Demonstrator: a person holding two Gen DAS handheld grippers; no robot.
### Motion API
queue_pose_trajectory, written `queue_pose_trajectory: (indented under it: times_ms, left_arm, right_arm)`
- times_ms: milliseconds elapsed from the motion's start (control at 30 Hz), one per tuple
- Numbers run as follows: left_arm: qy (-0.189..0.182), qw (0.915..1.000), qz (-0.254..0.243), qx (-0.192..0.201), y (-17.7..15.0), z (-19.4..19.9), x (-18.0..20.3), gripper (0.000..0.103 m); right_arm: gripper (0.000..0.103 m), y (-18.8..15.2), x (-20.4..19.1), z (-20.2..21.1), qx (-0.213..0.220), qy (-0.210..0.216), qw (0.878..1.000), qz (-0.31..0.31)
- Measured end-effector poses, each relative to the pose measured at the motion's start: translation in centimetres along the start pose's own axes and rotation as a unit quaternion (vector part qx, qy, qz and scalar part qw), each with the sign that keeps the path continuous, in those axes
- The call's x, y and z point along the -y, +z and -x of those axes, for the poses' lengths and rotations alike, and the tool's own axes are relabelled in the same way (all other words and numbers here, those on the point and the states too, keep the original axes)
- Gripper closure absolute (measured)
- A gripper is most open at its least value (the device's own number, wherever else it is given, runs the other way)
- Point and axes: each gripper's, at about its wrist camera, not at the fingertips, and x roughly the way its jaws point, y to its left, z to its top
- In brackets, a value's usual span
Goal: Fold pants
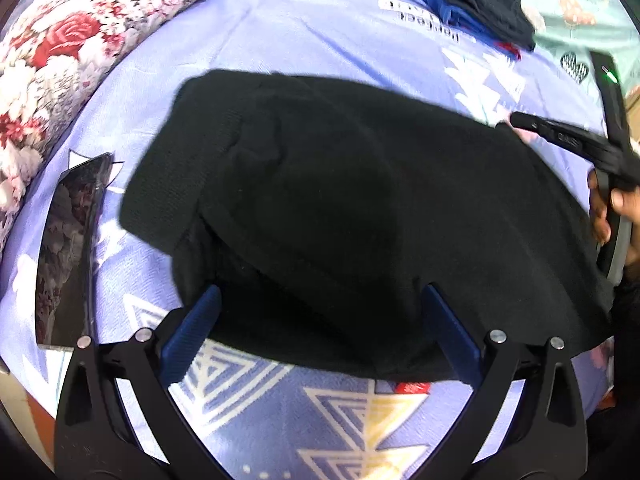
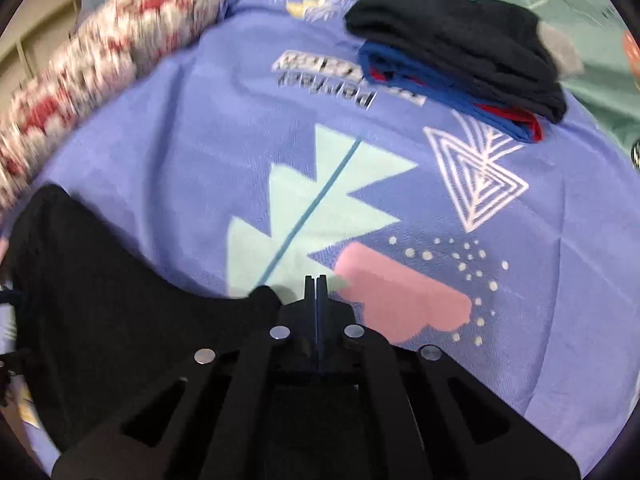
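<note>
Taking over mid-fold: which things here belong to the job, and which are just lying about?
Job:
black pants
left gripper, open
right gripper, shut at the pants' edge

Lying about:
stack of folded clothes
phone
floral roll

Printed lettering sits upside down on the purple sheet [image 2: 240, 128], upper middle of both views [image 1: 430, 14]; it is too blurred and inverted to read. No other text is legible.
</note>
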Motion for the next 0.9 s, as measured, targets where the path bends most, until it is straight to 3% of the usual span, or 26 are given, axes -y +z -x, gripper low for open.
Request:
queue_pose_trajectory:
  times_ms: [33, 133, 233, 267, 333, 400, 467, 533, 600, 667, 733, 833, 900]
  left_arm:
    - [-0.006, 1.0000, 0.004, 0.006, 0.1, 0.6, -0.2, 0.002]
    - [-0.004, 0.9995, 0.011, 0.029, 0.2, 2.1, -0.8, 0.002]
    - [0.017, 0.9989, 0.031, 0.032, 0.7, 2.0, -1.4, 0.002]
    - [0.017, 0.9988, 0.036, 0.026, 0.9, 1.4, -1.6, 0.002]
    - [0.037, 0.9987, 0.034, 0.014, 1.3, 0.1, -1.6, 0.002]
    - [0.087, 0.9952, 0.043, -0.010, 1.3, -1.4, -2.3, 0.002]
    - [0.064, 0.9953, 0.073, -0.009, 1.2, -1.2, -3.2, 0.002]
    - [0.059, 0.9939, 0.093, 0.004, 1.4, 0.0, -3.6, 0.002]
    - [0.059, 0.9939, 0.087, 0.034, 1.7, 1.8, -2.7, 0.002]
    - [0.050, 0.9958, 0.060, 0.048, 2.1, 2.8, -0.8, 0.002]
    - [0.031, 0.9983, 0.023, 0.043, 2.7, 2.6, 1.8, 0.002]
    - [0.006, 0.9984, -0.046, 0.032, 2.9, 1.2, 6.4, 0.002]
    - [-0.022, 0.9965, -0.079, 0.016, 3.0, -0.7, 9.5, 0.002]
  right_arm:
    - [0.090, -0.1, 0.3, 1.1, 0.014, 0.012, 1.000, -0.008]
    - [0.085, -1.3, 0.2, 4.2, 0.030, 0.068, 0.997, -0.013]
    - [0.072, -3.1, -0.9, 4.3, -0.004, 0.139, 0.990, -0.013]
    - [0.072, -4.1, -0.8, 3.7, -0.024, 0.141, 0.990, -0.015]
    - [0.072, -5.6, -0.4, 2.5, -0.050, 0.086, 0.995, -0.002]
    - [0.073, -6.7, 1.1, 2.7, -0.039, 0.054, 0.998, -0.001]
    - [0.072, -7.1, 3.0, 3.8, -0.027, -0.028, 0.999, -0.021]
    - [0.072, -7.6, 4.8, 5.5, -0.012, -0.103, 0.993, -0.060]
    - [0.071, -8.6, 5.7, 7.7, 0.006, -0.059, 0.994, -0.086]
    - [0.063, -9.9, 6.0, 9.5, 0.018, -0.028, 0.994, -0.099]
    - [0.060, -10.8, 6.6, 10.3, 0.018, -0.028, 0.993, -0.112]
    - [0.060, -13.1, 7.9, 10.5, -0.001, 0.007, 0.987, -0.158]
    - [0.059, -15.0, 8.7, 10.3, -0.017, -0.007, 0.983, -0.180]
